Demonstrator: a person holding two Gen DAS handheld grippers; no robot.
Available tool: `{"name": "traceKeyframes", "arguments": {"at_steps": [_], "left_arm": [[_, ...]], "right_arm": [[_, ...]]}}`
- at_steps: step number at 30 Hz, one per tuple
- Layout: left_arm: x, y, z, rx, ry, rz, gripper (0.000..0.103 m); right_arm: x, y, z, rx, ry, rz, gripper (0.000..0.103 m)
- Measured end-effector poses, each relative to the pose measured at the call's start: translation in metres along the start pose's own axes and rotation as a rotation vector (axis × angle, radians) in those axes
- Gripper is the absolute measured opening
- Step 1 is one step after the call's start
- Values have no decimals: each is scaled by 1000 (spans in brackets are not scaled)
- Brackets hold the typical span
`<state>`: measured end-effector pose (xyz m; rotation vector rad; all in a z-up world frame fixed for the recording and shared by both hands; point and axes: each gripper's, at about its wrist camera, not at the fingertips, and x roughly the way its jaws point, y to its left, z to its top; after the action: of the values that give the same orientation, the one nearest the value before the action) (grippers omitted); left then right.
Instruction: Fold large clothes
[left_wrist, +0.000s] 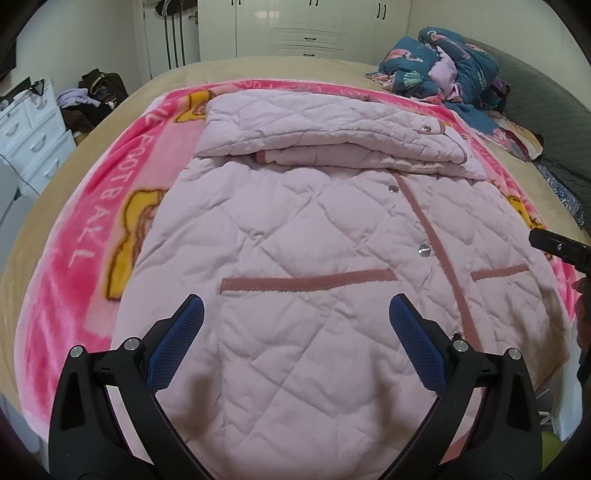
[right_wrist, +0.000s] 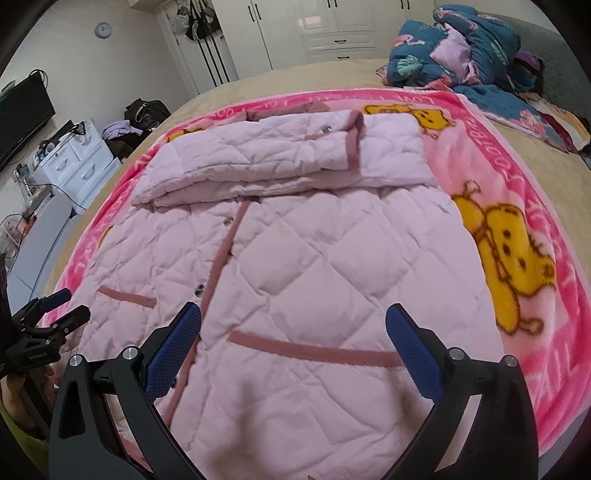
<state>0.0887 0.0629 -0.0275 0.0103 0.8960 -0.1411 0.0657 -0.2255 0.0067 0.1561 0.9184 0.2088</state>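
Left gripper (left_wrist: 295, 332) and right gripper (right_wrist: 293, 334): both gaping wide, hovering over pink quilted jacket (left_wrist: 314, 229) lying on pink blanket (right_wrist: 517, 206), top folded down. Clock (right_wrist: 103, 30) showing rightward only. Far bedding heap (left_wrist: 443, 66): contents possibly clothes.

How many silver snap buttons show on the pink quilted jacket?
3 on the jacket in the left wrist view: folded top part, upper placket, mid placket. Others may be hidden under the fold or lower down.

The bed (left_wrist: 258, 66) carries a pink blanket (left_wrist: 81, 280) beneath and beyond the fingers; a crumpled blue quilt (left_wrist: 439, 62) lies directly on it, far beyond the right finger.
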Motion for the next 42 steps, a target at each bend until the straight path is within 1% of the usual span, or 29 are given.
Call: {"name": "traceKeyframes", "arguments": {"at_steps": [6, 11, 16, 21, 24, 27, 31, 35, 37, 39, 42], "left_arm": [[-6, 13, -13, -23, 5, 28, 94], [-14, 41, -28, -89, 24, 70, 94], [-19, 70, -42, -169, 53, 73, 94], [-20, 85, -53, -180, 92, 78, 94], [-18, 91, -59, -197, 115, 48, 94], [-14, 93, -62, -198, 141, 31, 94], [-7, 91, -68, -198, 187, -27, 94], [-1, 88, -70, -187, 220, -39, 94], [4, 87, -70, -200, 241, -46, 94], [5, 81, -70, -199, 240, -52, 94], [4, 71, -67, -158, 229, -30, 94]], "right_arm": [[-3, -11, -9, 16, 11, -12, 99], [-6, -14, -11, 19, 7, -18, 99], [-8, -16, -11, 26, 7, -17, 99], [-9, -17, -11, 26, 8, -19, 99], [-12, -21, -14, 32, 10, -26, 99], [-15, -27, -19, 37, 17, -42, 99], [-23, -40, -26, 54, 24, -74, 99], [-32, -54, -35, 63, 35, -107, 99], [-35, -59, -40, 68, 43, -121, 99], [-35, -64, -43, 79, 51, -129, 99], [-36, -68, -49, 94, 66, -121, 99]]}}
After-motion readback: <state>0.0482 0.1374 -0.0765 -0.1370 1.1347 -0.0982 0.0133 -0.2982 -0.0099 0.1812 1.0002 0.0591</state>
